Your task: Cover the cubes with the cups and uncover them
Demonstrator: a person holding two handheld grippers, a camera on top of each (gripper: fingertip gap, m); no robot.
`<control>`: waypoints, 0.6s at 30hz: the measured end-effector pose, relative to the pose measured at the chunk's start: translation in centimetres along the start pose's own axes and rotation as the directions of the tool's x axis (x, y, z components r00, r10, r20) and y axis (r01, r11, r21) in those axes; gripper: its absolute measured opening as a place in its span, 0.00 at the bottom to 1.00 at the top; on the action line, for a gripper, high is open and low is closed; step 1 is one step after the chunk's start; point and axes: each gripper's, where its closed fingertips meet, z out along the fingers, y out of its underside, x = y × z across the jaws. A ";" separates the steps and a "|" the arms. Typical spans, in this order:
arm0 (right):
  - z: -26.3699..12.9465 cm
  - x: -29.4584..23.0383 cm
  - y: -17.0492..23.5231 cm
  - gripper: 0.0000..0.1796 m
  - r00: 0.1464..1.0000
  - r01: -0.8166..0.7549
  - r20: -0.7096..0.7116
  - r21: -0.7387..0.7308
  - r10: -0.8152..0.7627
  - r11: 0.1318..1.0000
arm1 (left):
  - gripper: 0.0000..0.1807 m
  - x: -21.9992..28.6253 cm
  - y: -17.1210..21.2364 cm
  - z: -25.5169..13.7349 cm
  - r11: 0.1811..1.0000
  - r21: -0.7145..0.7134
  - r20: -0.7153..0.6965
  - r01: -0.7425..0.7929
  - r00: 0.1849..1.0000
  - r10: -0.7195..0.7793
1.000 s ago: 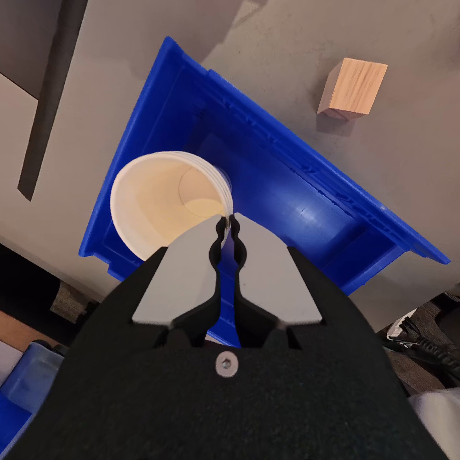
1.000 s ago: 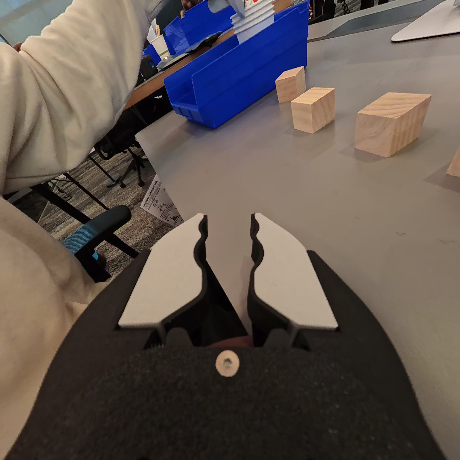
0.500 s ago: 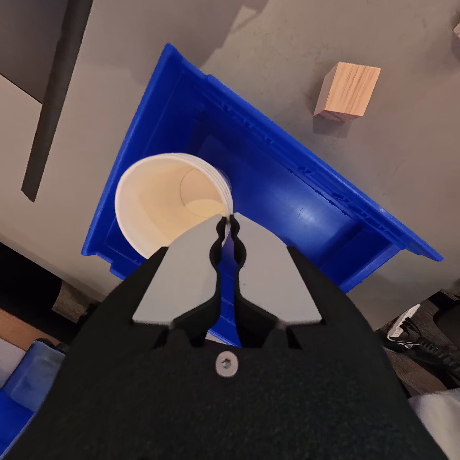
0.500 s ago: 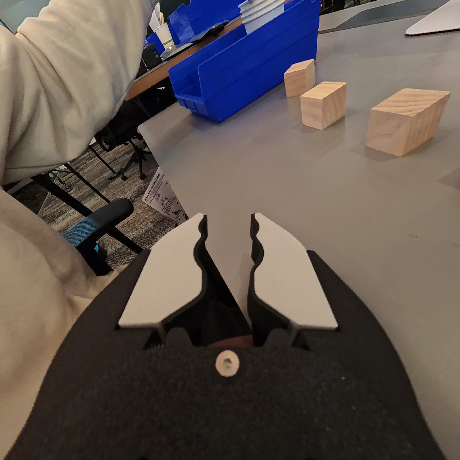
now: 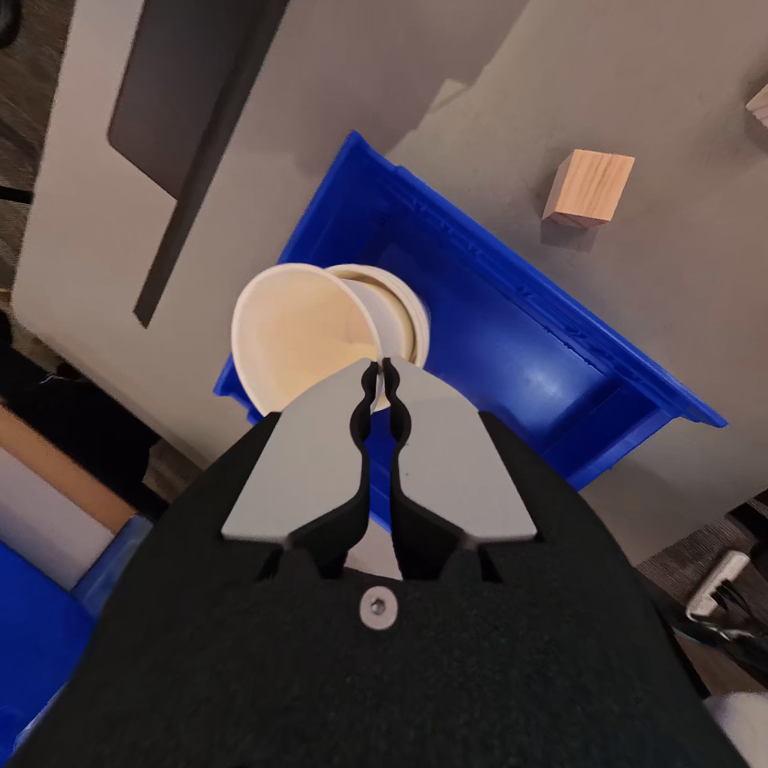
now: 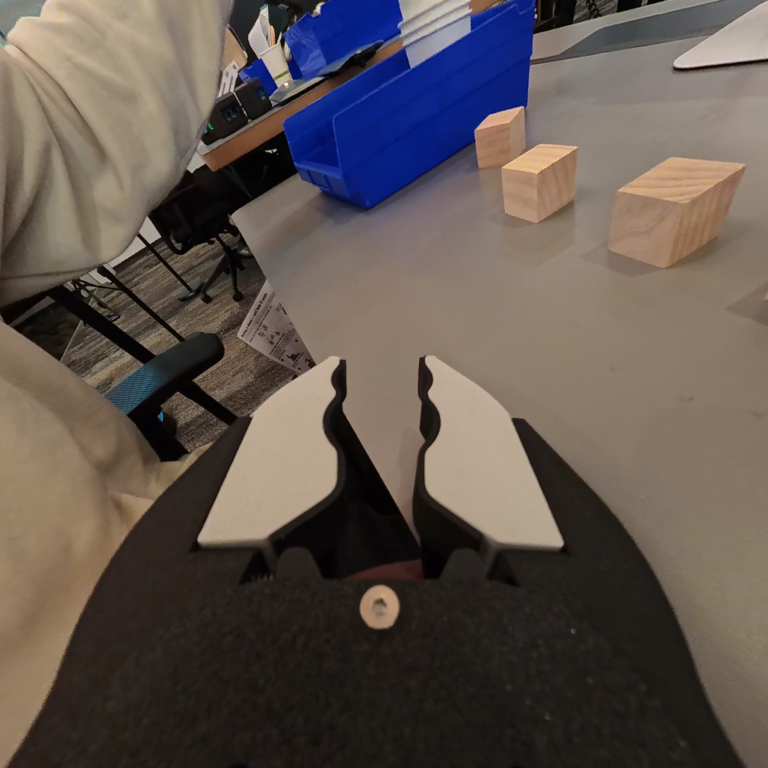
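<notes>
My left gripper is shut on the rim of a white paper cup and holds it above a blue bin. A stack of white cups stands in the bin just behind the held cup. The stack also shows in the right wrist view. A wooden cube sits on the grey table beyond the bin. My right gripper is open and empty, low over the table. Three wooden cubes lie ahead of it to the right: a far one, a middle one and a near one.
The table's left edge runs near my right gripper, with a chair and a paper sheet on the floor below. A person's cream sleeve fills the left of the right wrist view. Another blue bin sits lower left in the left wrist view.
My left gripper has lifted the top cup off the stack, so the rest of the stack now shows behind it. The bin and cube look farther away. My right gripper stays open.
</notes>
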 end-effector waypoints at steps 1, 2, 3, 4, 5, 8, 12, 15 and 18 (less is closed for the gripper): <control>0.0 0.0 -0.1 0.18 1.000 0.001 -0.001 0.002 -0.001 1.000 | 0.02 -0.5 -0.1 -0.6 1.000 0.011 0.025 -0.002 1.000 0.002; -0.1 -0.1 -0.1 0.18 1.000 0.001 0.000 0.004 -0.001 1.000 | 0.02 -1.0 -0.3 -1.5 1.000 0.026 0.048 0.000 0.999 -0.002; -0.1 -0.1 -0.2 0.18 1.000 0.002 -0.001 0.007 -0.002 1.000 | 0.02 -1.5 -0.6 -2.5 0.999 0.051 0.074 0.006 0.997 -0.010; -0.1 -0.1 -0.3 0.18 1.000 0.002 -0.003 0.010 -0.002 1.000 | 0.02 -2.0 -1.0 -3.6 0.997 0.078 0.093 0.013 0.995 -0.021; -0.2 -0.1 -0.3 0.18 1.000 0.001 -0.004 0.014 -0.001 1.000 | 0.02 -2.4 -1.4 -4.8 0.994 0.107 0.120 0.012 0.992 -0.025; -0.4 0.1 -0.6 0.18 1.000 -0.008 -0.006 0.028 0.008 1.000 | 0.02 -2.8 -2.9 -9.0 0.979 0.202 0.187 -0.018 0.982 -0.020; -0.4 0.1 -0.7 0.18 0.999 -0.035 0.011 0.040 0.035 0.999 | 0.02 -0.6 -4.6 -13.1 0.950 0.297 0.211 -0.094 0.977 0.030; -0.1 0.1 -0.6 0.18 0.999 -0.041 0.015 0.037 0.040 0.998 | 0.02 1.6 -5.5 -14.2 0.929 0.340 0.213 -0.145 0.974 0.074; 0.3 -0.2 -0.8 0.18 0.999 -0.048 0.028 0.040 0.046 0.998 | 0.02 4.7 -7.2 -14.2 0.884 0.433 0.163 -0.174 0.980 0.113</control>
